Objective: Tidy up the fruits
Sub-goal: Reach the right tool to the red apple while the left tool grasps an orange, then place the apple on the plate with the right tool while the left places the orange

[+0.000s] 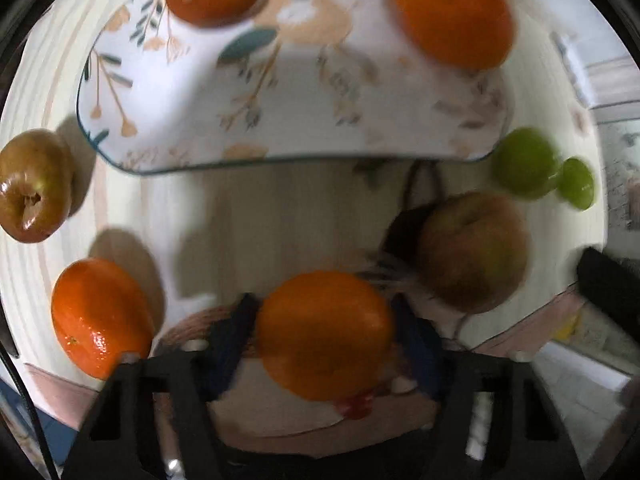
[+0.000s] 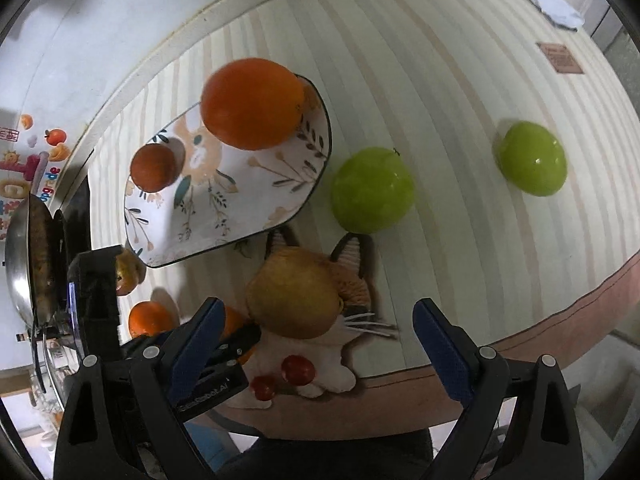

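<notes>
Orange fruit (image 1: 324,334) sits pinched between my left gripper (image 1: 325,332) fingers, short of the floral plate (image 1: 280,92). My right gripper (image 2: 316,332) hangs spread wide, holding nothing, over the yellowish apple (image 2: 294,294). Round skin could squirt free if I swing fast.

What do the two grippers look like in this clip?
Both are matte black plastic frames with cut-out slots and silver screws, carrying dark blue ribbed finger pads. The left gripper body bears small white lettering, unreadable, seen in the right view. The right gripper matches. No sleeves visible.
</notes>
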Demonstrator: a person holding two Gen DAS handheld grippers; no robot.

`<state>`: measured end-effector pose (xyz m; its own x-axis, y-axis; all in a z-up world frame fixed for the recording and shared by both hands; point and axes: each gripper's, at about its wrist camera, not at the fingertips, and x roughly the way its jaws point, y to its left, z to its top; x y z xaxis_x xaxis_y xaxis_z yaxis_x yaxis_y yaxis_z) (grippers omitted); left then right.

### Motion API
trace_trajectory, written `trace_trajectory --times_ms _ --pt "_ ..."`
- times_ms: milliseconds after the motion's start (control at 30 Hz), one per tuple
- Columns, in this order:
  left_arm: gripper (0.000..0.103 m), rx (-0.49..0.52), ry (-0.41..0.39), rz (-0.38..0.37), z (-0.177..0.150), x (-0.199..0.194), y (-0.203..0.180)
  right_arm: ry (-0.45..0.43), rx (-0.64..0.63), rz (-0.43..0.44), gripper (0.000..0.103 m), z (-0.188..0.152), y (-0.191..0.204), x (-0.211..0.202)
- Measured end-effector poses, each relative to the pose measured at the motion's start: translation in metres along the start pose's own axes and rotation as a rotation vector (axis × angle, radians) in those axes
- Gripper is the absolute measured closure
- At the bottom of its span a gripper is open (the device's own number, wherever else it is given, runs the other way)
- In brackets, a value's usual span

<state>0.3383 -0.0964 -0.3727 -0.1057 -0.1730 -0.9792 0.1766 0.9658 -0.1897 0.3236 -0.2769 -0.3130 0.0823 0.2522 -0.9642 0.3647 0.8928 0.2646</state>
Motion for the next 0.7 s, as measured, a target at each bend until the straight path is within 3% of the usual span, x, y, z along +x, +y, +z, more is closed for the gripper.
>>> trace_trajectory --times_ms 133,300,367,433,700 --pt "0.042 -0.012 -0.034 0.053 -0.009 -0.007 0.014 0.048 -0.028 0.021 0.006 0.005 0.006 0.02" --pt "0.041 -0.07 -0.021 0.015 -0.014 -0.004 0.031 0.113 -0.071 0.025 0.008 0.01 0.022 0.052" --pt "0.041 -0.049 -0.034 0.03 -0.011 -0.005 0.029 0.142 -0.081 0.02 0.014 0.011 0.027 0.065" --pt "0.041 -0.066 -0.019 0.013 -0.008 -0.002 0.03 0.16 -0.084 0.017 0.031 0.012 0.028 0.074" --pt "0.042 -0.078 -0.037 0.034 -0.01 -0.001 0.022 0.125 -0.117 0.014 0.032 0.007 0.035 0.077"
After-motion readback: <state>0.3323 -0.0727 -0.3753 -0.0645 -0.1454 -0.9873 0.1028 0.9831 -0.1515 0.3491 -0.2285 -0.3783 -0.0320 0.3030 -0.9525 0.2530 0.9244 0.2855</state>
